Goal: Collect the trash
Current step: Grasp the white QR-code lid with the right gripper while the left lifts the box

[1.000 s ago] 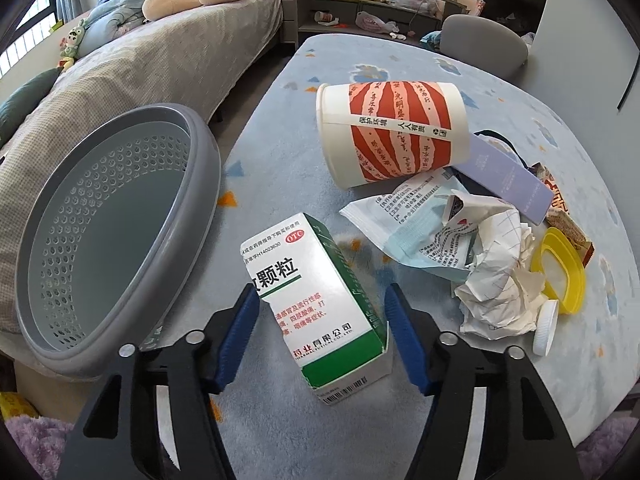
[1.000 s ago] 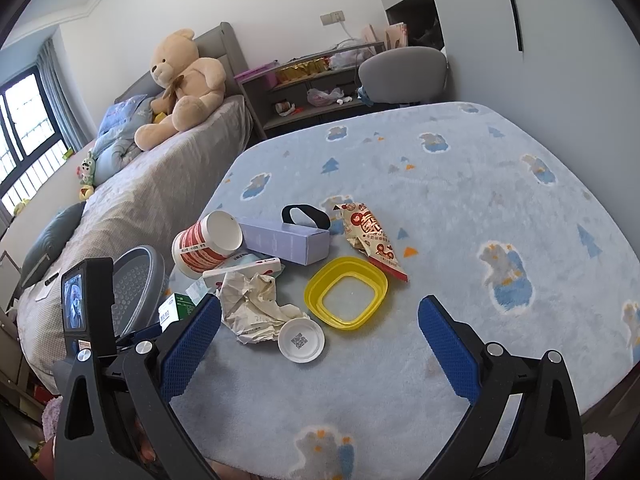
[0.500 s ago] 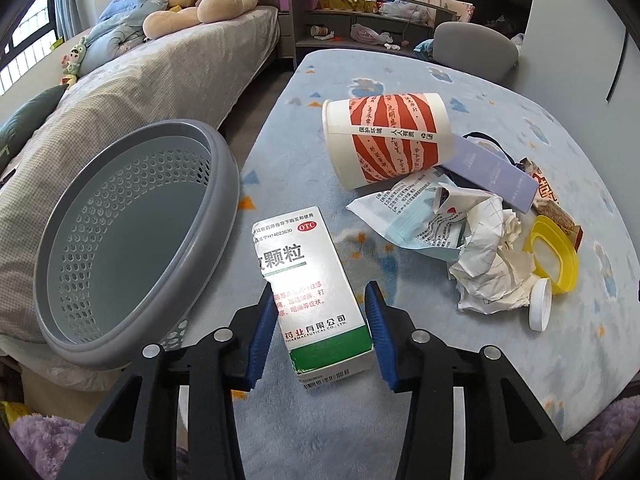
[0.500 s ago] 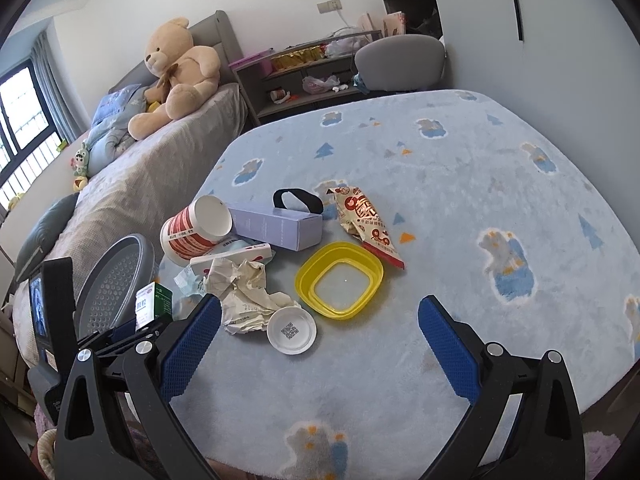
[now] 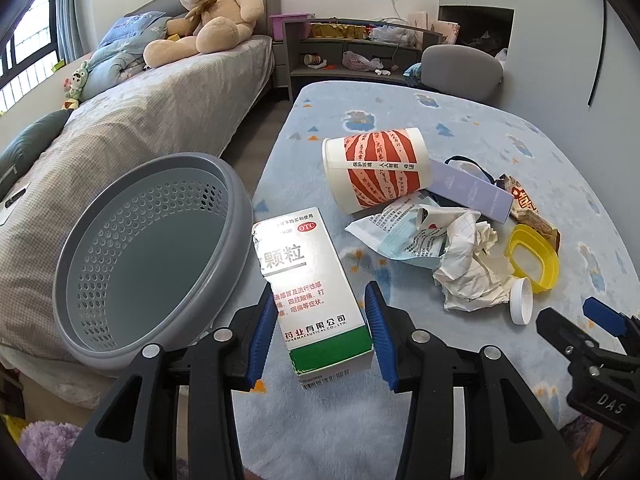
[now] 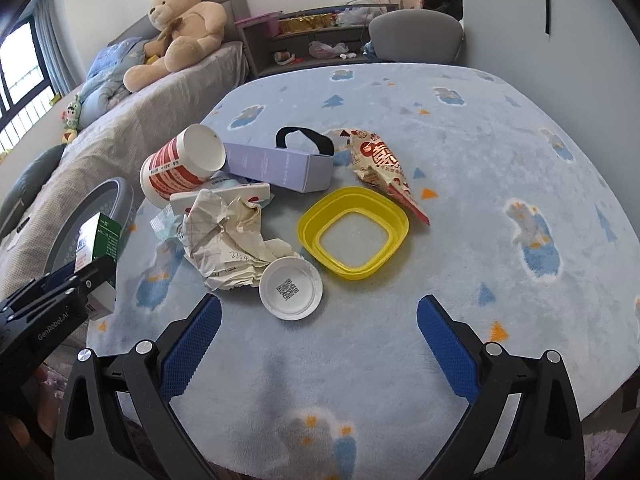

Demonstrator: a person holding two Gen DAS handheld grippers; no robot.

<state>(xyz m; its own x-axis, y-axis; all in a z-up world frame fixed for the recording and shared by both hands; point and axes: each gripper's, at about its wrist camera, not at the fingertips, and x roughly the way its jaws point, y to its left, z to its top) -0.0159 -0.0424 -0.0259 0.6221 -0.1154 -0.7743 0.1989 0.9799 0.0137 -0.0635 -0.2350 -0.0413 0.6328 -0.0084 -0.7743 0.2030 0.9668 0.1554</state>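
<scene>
Item 1: my left claw has just been closing and now clamps the white-and-green medicine box by its 2 long sides, its pads pressed against it; the box's far end points toward the grey perforated basket just to its left.

Item 2: my right claw is spread wide with nothing between its pads, hanging over the blue patterned bench, near the white lid.

Item 3: loose trash on the bench, clustered: crumpled paper touching the lid; yellow container beside it; red-striped paper cup on its side; lilac carton behind; snack wrapper against the yellow container.

Item 4: I see the basket empty.
</scene>
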